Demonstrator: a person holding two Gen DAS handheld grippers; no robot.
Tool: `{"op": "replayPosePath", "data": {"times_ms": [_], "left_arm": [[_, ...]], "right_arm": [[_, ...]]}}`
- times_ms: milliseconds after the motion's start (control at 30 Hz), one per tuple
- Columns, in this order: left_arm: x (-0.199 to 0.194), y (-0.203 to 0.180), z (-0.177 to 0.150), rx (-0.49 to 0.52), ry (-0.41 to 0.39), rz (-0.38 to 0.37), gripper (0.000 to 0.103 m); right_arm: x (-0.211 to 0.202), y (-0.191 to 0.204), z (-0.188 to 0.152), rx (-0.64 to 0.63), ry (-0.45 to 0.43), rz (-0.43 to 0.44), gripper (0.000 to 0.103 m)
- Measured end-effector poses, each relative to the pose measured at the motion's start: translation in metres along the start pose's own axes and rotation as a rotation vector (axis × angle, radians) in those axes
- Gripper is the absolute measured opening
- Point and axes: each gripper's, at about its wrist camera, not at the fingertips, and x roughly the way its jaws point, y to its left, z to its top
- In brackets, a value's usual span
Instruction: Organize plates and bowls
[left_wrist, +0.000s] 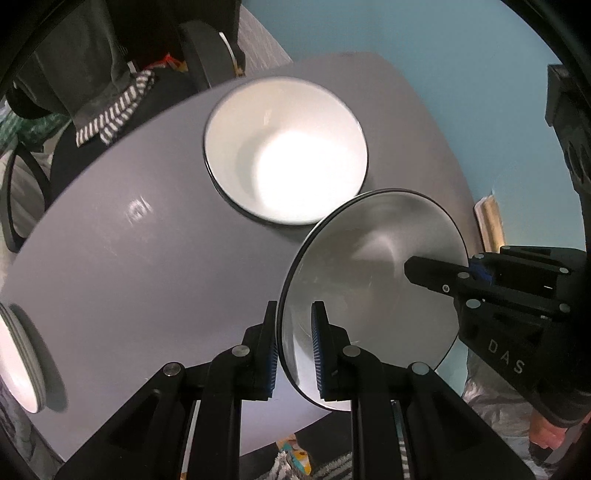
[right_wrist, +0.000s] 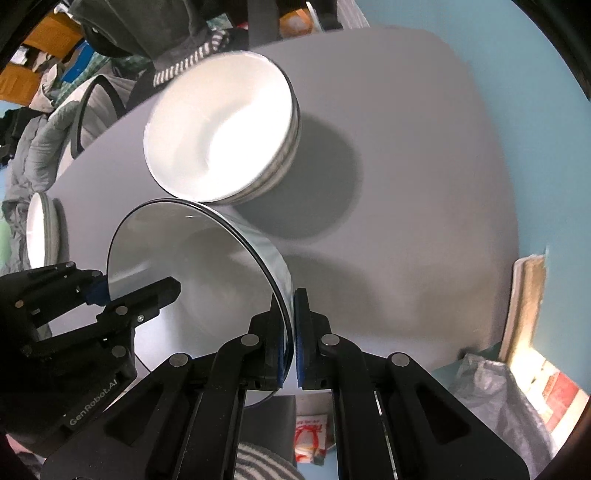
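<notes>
A white bowl with a dark rim (left_wrist: 362, 258) (right_wrist: 192, 258) hangs tilted above the grey table (left_wrist: 129, 258) (right_wrist: 406, 184), held from both sides. My left gripper (left_wrist: 293, 314) (right_wrist: 125, 286) is shut on one side of its rim. My right gripper (right_wrist: 289, 306) (left_wrist: 454, 271) is shut on the opposite side, one finger inside the bowl and one outside. Just beyond the held bowl, a stack of white bowls (left_wrist: 286, 147) (right_wrist: 221, 125) stands on the table. A second stack of white dishes (left_wrist: 18, 362) (right_wrist: 42, 229) sits at the table's left edge.
Behind the table at the upper left is a dark chair piled with clothes and a striped cloth (left_wrist: 110, 114) (right_wrist: 184, 62). The floor around is teal (left_wrist: 443, 74). A flat cardboard-like item (right_wrist: 528, 306) and a plastic bag (right_wrist: 491, 391) lie on the floor at the right.
</notes>
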Motion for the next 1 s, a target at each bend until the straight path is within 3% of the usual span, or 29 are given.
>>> {"op": "replayPosePath", "data": {"times_ms": [333, 1000], "left_arm": [[-0.030, 0.012, 0.023, 0.006, -0.051, 0.016, 0.016], [-0.009, 0.044, 0.077, -0.063, -0.047, 0.030, 0.016]], "right_arm": [[-0.030, 0.015, 0.007, -0.008, -0.043, 0.009, 0.005], [-0.010, 0.031, 0.073, -0.032, -0.028, 0.004, 0.005]]}}
